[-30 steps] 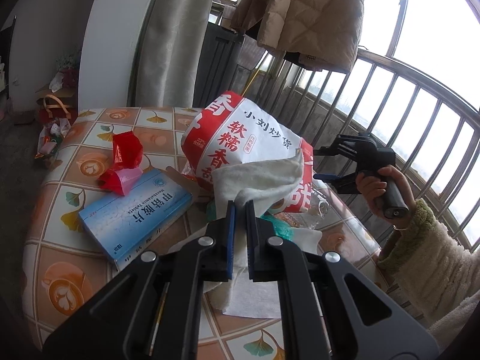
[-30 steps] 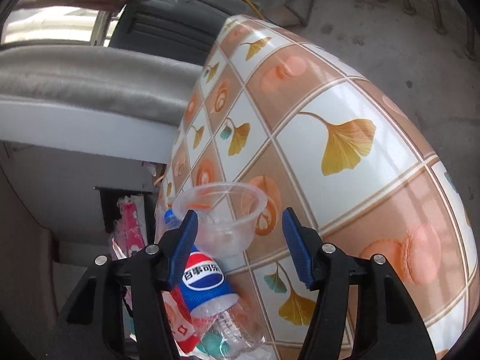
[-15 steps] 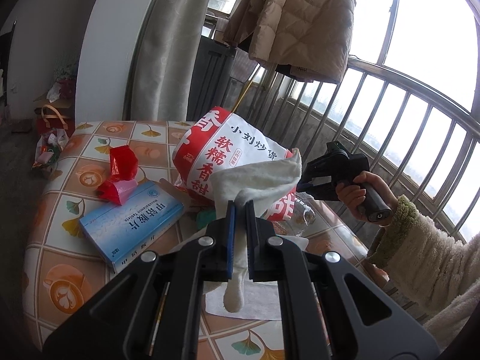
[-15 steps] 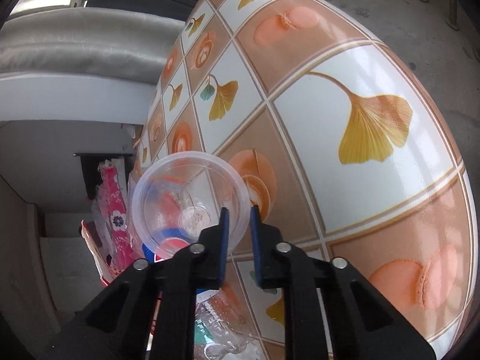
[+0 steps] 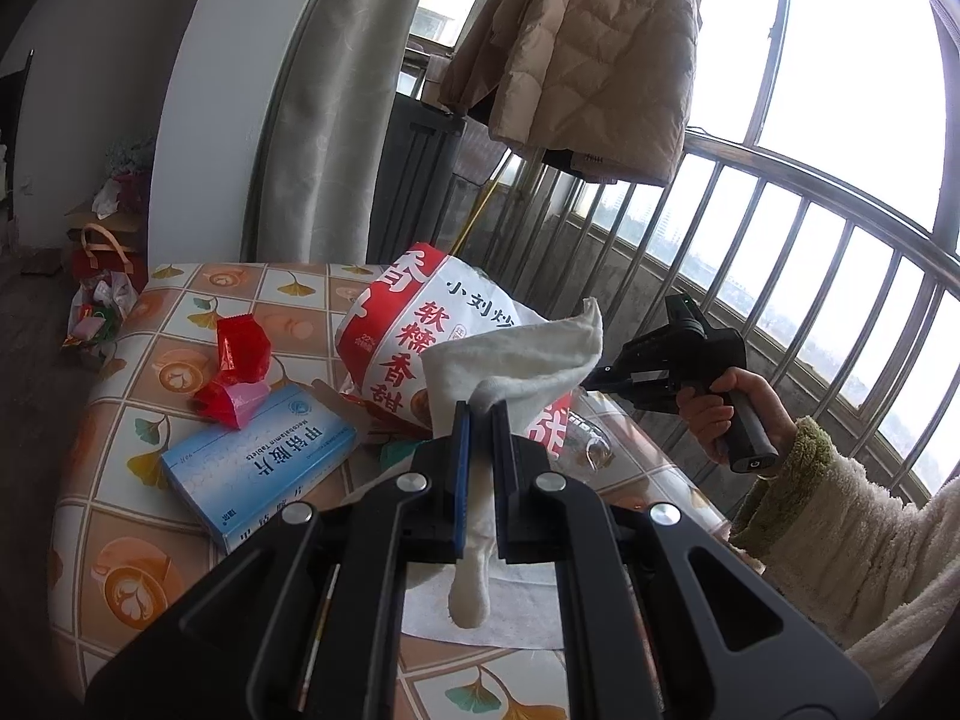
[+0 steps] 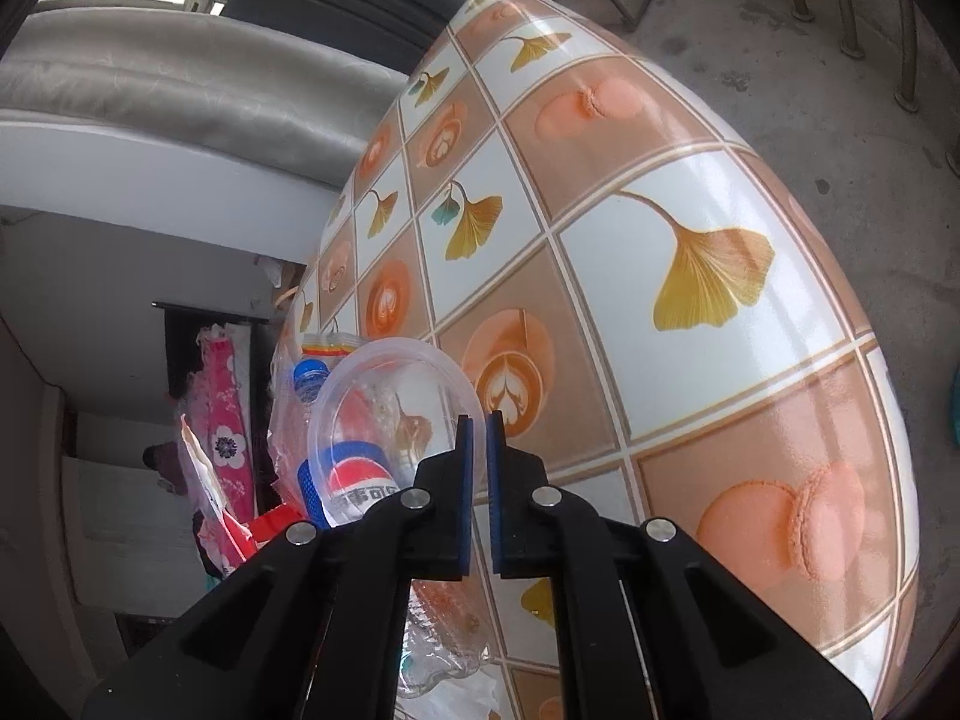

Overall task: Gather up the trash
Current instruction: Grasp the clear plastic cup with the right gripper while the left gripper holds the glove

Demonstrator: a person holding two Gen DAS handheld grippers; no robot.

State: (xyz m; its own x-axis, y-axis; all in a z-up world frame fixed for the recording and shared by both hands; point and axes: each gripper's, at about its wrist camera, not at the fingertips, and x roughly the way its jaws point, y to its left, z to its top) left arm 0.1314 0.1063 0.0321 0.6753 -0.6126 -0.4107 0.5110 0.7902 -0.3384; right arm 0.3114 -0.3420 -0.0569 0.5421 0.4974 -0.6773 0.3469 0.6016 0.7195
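**Both grippers loaded with trash above the table**

Close to the left wrist camera, the left gripper (image 5: 478,414) has its blue-padded jaws pinched nearly together on a crumpled white paper towel (image 5: 522,354), which stands up past the fingertips and hangs in a tail beneath them. Under it, near the table's front edge, a flat white paper sheet (image 5: 510,606) lies on the tiled, ginkgo-leaf-patterned tablecloth (image 5: 150,546). Toward the left edge sits a light blue rectangular tablet box (image 5: 258,474), with a crumpled red foil wrapper (image 5: 237,369) just beyond it. Behind the towel stands a large red-and-white printed snack bag (image 5: 408,336), and a clear crushed plastic bottle (image 5: 585,441) rests at its right side.

Nearest the right wrist camera, the right gripper (image 6: 478,429) is closed to a thin slit on the rim of a clear round plastic cup (image 6: 390,414), held off the tablecloth near the table's left edge. A blue-labelled cola bottle (image 6: 354,474) shows through and behind the cup.

Judging from this, each piece should be carried to the collection point with a steady squeeze. The thin cup rim could buckle or slip, so it should travel level, without a swing. The towel's loose tail should clear the snack bag before release.
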